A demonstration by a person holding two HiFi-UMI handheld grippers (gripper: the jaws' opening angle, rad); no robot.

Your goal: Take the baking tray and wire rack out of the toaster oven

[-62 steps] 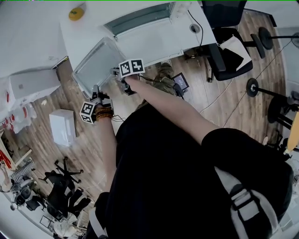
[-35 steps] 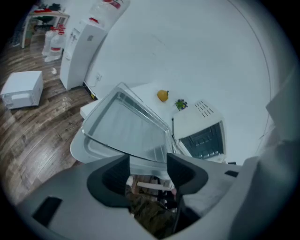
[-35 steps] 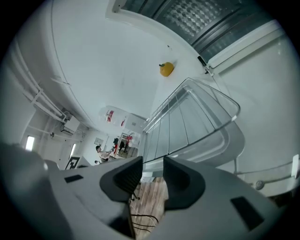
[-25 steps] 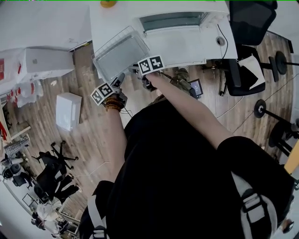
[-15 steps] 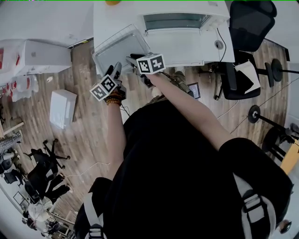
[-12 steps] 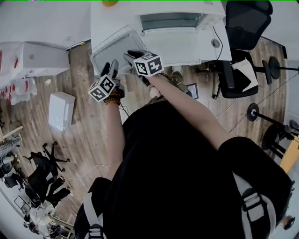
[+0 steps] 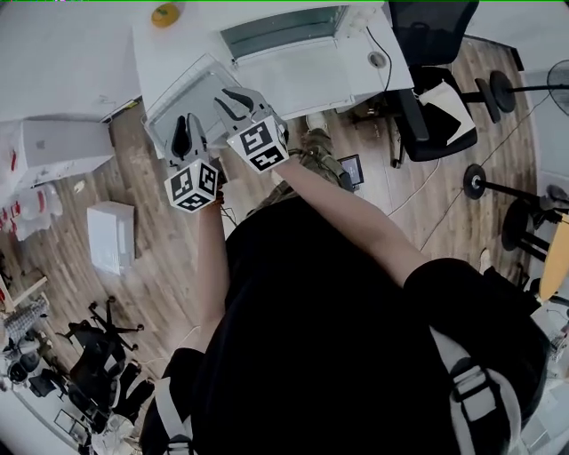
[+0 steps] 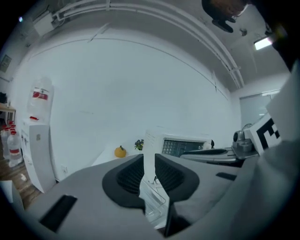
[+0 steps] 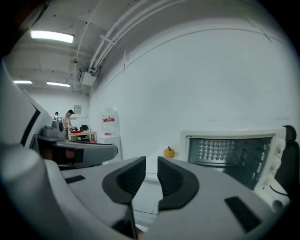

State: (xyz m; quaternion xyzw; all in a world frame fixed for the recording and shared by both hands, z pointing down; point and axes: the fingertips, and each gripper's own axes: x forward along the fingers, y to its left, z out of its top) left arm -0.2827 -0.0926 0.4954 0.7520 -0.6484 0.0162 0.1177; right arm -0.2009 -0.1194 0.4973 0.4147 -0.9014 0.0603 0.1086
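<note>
The baking tray [image 7: 167, 105] lies on the white table, left of the toaster oven [image 7: 280, 27], whose door [image 7: 302, 75] hangs open. Wire rack bars [image 8: 157, 204] show in the tray below the left jaws. My left gripper [image 7: 185, 129] and right gripper [image 7: 233, 100] hover side by side above the tray, apart from it. Both sets of jaws have just been closing and stand at a narrow gap with nothing between them. Through the left gripper [image 8: 150, 161] I see the oven [image 8: 185, 146]. Beyond the right gripper [image 9: 151, 168] is the oven's dark inside [image 9: 229, 152].
A small yellow-orange fruit [image 7: 165, 14] sits at the table's back left. A black office chair [image 7: 436, 62] stands right of the table. A white box [image 7: 111, 235] lies on the wooden floor, and a white cabinet [image 7: 58, 147] stands beside it. A person [image 9: 69, 117] stands far off.
Both grippers have risen from the tray's near edge to above it and rolled. Their jaws have narrowed. The tray stays flat on the table.
</note>
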